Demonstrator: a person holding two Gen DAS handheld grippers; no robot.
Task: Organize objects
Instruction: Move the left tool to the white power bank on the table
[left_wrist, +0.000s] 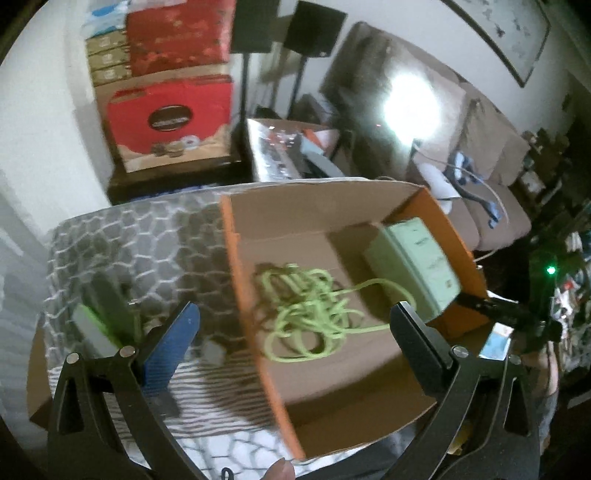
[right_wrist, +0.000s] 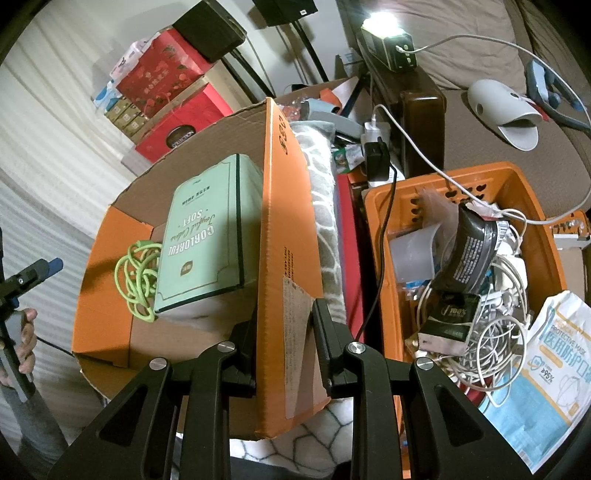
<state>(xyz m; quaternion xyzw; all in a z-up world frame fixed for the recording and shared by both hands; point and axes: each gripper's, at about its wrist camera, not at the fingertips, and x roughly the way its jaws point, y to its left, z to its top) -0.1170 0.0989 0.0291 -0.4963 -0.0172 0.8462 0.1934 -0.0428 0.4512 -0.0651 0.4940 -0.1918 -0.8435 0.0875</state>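
An orange cardboard box (left_wrist: 369, 373) lies open on a grey patterned blanket (left_wrist: 140, 240). Inside it are a tangled lime-green cord (left_wrist: 306, 314) and a pale green tissue box (left_wrist: 417, 262). My left gripper (left_wrist: 291, 325) is open and empty, hovering over the box's left wall. In the right wrist view my right gripper (right_wrist: 284, 325) is shut on the orange box's side wall (right_wrist: 284, 229), with the tissue box (right_wrist: 207, 240) and green cord (right_wrist: 138, 277) just left of it. The left gripper (right_wrist: 33, 277) shows at the far left.
A green and grey object (left_wrist: 103, 317) lies on the blanket left of the box. An orange plastic basket (right_wrist: 539, 221) full of cables and packets stands right of the box, a mask packet (right_wrist: 554, 369) beside it. Red boxes (left_wrist: 173, 110), speaker stands and a sofa (left_wrist: 491, 155) are behind.
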